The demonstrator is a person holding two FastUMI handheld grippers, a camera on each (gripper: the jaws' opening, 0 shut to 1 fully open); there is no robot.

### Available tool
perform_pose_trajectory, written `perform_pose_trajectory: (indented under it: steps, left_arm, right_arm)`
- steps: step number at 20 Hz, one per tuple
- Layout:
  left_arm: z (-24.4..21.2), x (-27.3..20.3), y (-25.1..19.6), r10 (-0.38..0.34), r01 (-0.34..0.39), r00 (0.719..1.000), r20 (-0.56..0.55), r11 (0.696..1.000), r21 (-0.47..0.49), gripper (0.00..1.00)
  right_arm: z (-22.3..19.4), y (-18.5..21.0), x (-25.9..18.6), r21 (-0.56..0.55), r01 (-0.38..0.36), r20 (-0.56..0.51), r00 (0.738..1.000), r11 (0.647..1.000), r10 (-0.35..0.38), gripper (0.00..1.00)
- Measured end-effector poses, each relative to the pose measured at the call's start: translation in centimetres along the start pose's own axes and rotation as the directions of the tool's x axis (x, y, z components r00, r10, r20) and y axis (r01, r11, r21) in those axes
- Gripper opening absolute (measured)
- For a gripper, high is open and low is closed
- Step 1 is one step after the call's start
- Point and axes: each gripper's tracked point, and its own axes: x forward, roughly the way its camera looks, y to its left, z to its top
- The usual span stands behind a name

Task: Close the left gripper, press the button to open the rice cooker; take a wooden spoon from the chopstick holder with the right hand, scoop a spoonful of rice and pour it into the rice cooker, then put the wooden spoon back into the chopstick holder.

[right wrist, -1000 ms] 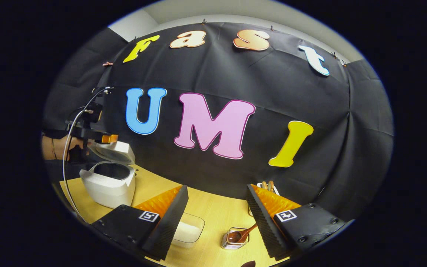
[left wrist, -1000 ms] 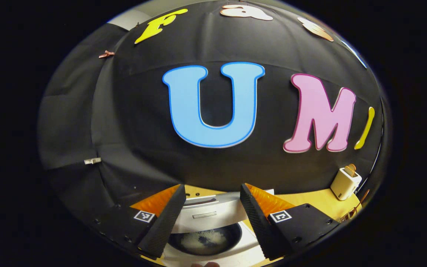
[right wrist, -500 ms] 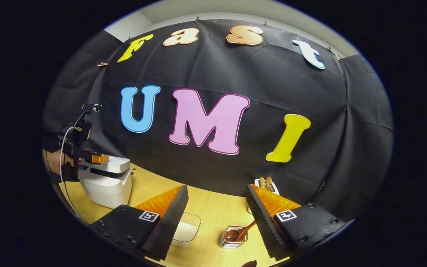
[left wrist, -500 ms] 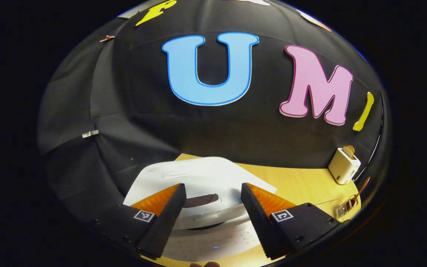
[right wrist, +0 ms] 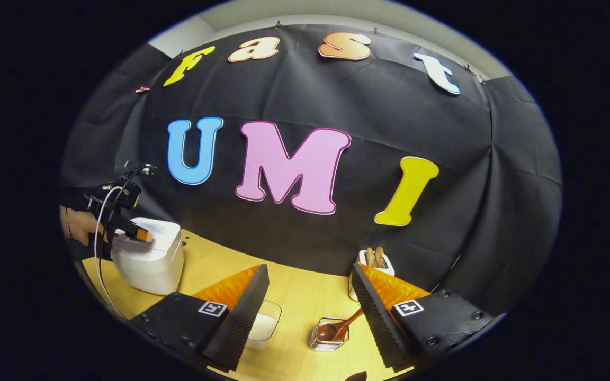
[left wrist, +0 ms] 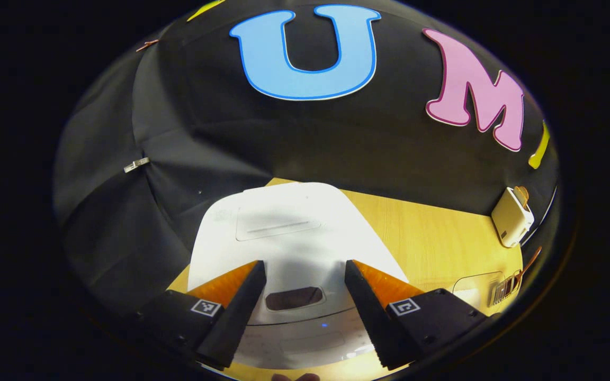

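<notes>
White and closed, the rice cooker (left wrist: 289, 243) is sitting on the yellow wooden tabletop (left wrist: 432, 238), directly under the left hand-held gripper (left wrist: 299, 312), whose fingers are standing wide apart and gripping nothing, one on each side of the lid's dark button recess (left wrist: 293, 298). In the right gripper view the cooker (right wrist: 149, 259) is lying at about nine o'clock, with the left hand-held gripper (right wrist: 141, 235) resting over its lid and a hand (right wrist: 80, 226) holding it. The right hand-held gripper (right wrist: 310, 312) is hovering above the tabletop (right wrist: 305, 288) with its fingers spread wide and empty. Between them, toward six o'clock, the wooden spoon (right wrist: 337, 328) is lying in the chopstick holder (right wrist: 327, 338). A clear rice container (right wrist: 265, 325) is sitting just beside the left finger. A toaster (right wrist: 371, 262) is standing near the wall.
</notes>
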Motion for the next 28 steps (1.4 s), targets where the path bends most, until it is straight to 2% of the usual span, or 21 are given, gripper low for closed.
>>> perform_pose_trajectory:
  steps: [4, 6, 10, 14, 18, 22, 28]
  left_arm:
    - [-0.2, 0.3, 0.2, 0.002, 0.000, 0.999, 0.051, 0.999, -0.033, 1.00]
    - [-0.3, 0.2, 0.1, 0.007, -0.007, 0.996, 0.087, 1.000, -0.004, 1.00]
    - [0.1, -0.2, 0.6, 0.025, -0.023, 0.995, 0.097, 0.999, -0.027, 1.00]
    - [1.3, -1.5, 1.7, 0.037, -0.030, 0.989, 0.141, 0.998, -0.051, 0.96]
    - [3.6, -3.3, 2.5, 0.036, -0.024, 0.978, 0.207, 0.998, -0.062, 0.96]
    - [6.3, -6.1, 2.0, 0.009, 0.003, 0.946, 0.323, 0.999, -0.036, 0.96]
    - [8.1, -11.8, 0.5, -0.111, 0.129, 0.867, 0.485, 0.992, -0.003, 0.95]
  right_arm:
    - [-0.1, -0.1, -0.2, 0.002, 0.006, -0.004, 1.000, 1.000, -0.006, 0.98]
    - [0.0, 0.0, -0.4, -0.001, 0.006, -0.003, 1.000, 1.000, -0.006, 0.98]
    - [0.2, -0.2, -0.7, -0.010, 0.009, 0.004, 1.000, 1.000, -0.009, 0.98]
    - [0.4, -0.2, -0.8, -0.014, 0.008, 0.006, 1.000, 1.000, -0.008, 0.98]
    - [0.8, 0.3, -0.7, -0.012, -0.001, 0.012, 1.000, 1.000, 0.001, 0.98]
    - [1.2, 0.9, -0.6, -0.004, -0.010, 0.022, 1.000, 1.000, 0.011, 0.98]
    - [2.3, 1.9, -0.6, 0.012, -0.032, 0.038, 0.999, 0.999, 0.032, 0.98]
